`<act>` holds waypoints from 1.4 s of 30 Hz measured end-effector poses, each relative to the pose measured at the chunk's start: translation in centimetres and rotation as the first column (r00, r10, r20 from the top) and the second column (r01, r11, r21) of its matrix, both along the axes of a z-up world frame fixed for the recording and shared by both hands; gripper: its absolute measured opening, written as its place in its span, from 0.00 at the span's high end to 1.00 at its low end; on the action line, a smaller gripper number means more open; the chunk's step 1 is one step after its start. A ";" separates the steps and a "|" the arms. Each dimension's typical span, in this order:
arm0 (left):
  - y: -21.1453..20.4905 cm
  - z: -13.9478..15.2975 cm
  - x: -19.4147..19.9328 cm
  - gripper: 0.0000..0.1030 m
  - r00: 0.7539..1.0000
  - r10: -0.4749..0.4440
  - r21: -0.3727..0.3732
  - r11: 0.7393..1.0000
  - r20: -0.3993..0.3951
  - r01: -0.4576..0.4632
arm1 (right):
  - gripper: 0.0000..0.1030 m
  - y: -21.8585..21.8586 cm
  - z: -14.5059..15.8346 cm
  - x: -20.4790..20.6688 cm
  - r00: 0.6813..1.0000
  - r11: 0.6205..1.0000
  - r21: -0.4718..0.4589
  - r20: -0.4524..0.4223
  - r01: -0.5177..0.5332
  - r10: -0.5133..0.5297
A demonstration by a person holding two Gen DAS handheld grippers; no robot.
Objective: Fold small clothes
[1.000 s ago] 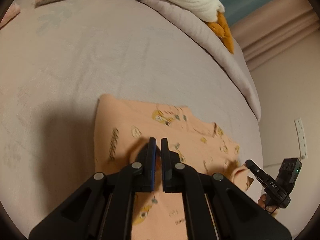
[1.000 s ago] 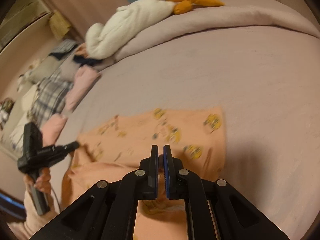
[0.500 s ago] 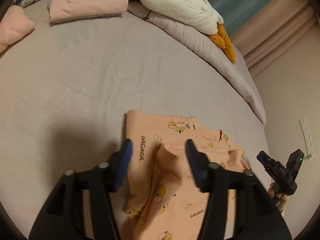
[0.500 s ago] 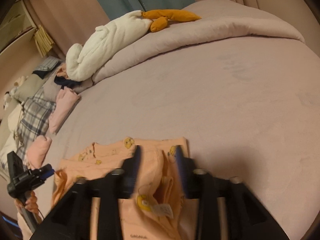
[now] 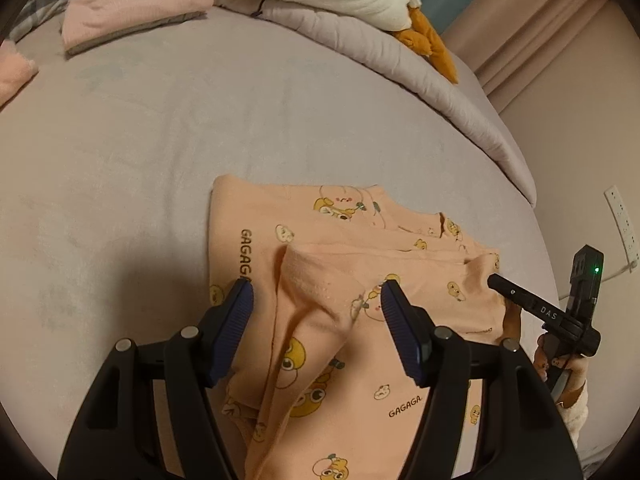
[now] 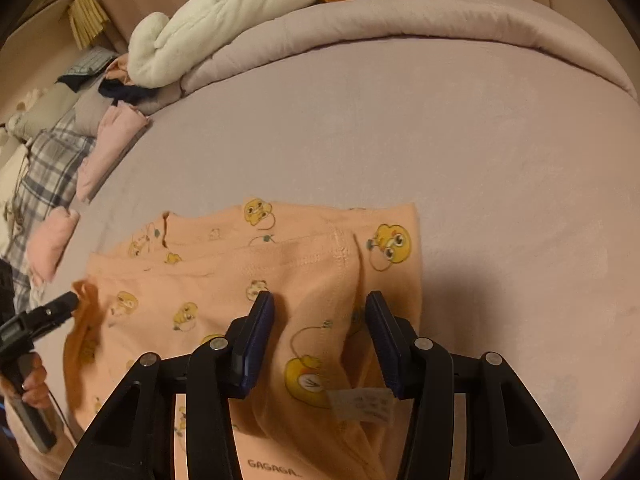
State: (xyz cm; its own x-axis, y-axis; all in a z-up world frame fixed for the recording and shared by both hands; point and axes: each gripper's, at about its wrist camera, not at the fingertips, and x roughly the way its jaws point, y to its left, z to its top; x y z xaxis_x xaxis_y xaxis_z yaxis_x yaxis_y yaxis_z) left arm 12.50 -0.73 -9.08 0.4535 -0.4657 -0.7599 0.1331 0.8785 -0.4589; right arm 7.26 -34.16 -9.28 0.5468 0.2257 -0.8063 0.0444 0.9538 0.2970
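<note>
Both pairs of fingers stand apart over the garment (image 5: 360,280), clamping nothing. The left gripper (image 5: 316,292) straddles a raised ridge of peach cloth, its pads clear of it; the right gripper (image 6: 320,304) is closing, with a fold of the same cloth between its jaws but not pressed.

The garment, peach with yellow duck prints, lies on the bed (image 5: 140,140) in front of both grippers, one edge already laid over onto itself. So a fold seems just set down, and the step in hand looks like the release, or a fresh hold for the next fold. The next move calls for pinching a clean edge, not the bunched middle, and carrying it over evenly with both hands.

Grey-lilac sheet, soft and smooth. A rolled quilt (image 6: 440,20) lies at the far side with a white plush toy (image 6: 224,12) on it; folded pink clothes (image 5: 136,8) wait farther back. Curtains and a wall socket stand beyond.
</note>
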 end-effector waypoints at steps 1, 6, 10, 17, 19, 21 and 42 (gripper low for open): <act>-0.1 0.0 0.0 0.37 1.000 0.003 0.011 1.000 -0.002 -0.003 | 0.66 0.1 0.1 -0.1 1.000 1.000 -0.006 0.008 -0.005 0.005; 0.1 0.8 -0.8 0.37 0.999 0.022 0.019 1.000 0.030 -0.023 | 0.89 0.0 0.7 -0.6 1.000 1.000 -0.015 0.028 0.004 -0.003; -0.8 1.3 -1.6 0.37 0.997 -0.045 0.011 0.999 0.058 0.044 | 0.92 -0.1 1.9 -1.7 0.996 1.000 -0.003 0.080 0.028 -0.028; -3.2 -0.6 -0.5 0.47 0.996 -0.086 0.114 0.990 0.017 0.084 | 0.92 -0.2 3.5 -3.0 0.990 0.999 0.003 0.136 0.042 -0.042; -3.6 -1.3 0.0 0.74 0.997 -0.075 0.153 0.985 0.004 0.074 | 0.92 0.1 3.6 -3.1 0.989 0.999 -0.011 0.140 0.043 -0.041; -3.4 -1.5 0.1 0.87 0.999 -0.046 0.196 0.980 0.012 0.043 | 0.92 0.1 3.6 -3.1 0.989 0.999 -0.020 0.139 0.045 -0.042; 1.2 6.2 0.9 0.94 0.978 0.068 -0.022 0.998 0.197 -0.065 | 0.92 -0.1 7.5 -3.0 0.961 0.998 -0.022 0.270 0.066 -0.057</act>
State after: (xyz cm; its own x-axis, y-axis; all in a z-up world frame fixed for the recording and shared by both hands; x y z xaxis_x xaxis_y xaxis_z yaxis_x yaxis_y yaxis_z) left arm 13.44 0.47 -2.92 0.6246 -0.4402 -0.6451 0.1637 0.8815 -0.4430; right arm 4.23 -34.25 -1.75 0.7567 0.1626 -0.6332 0.0255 0.9605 0.2772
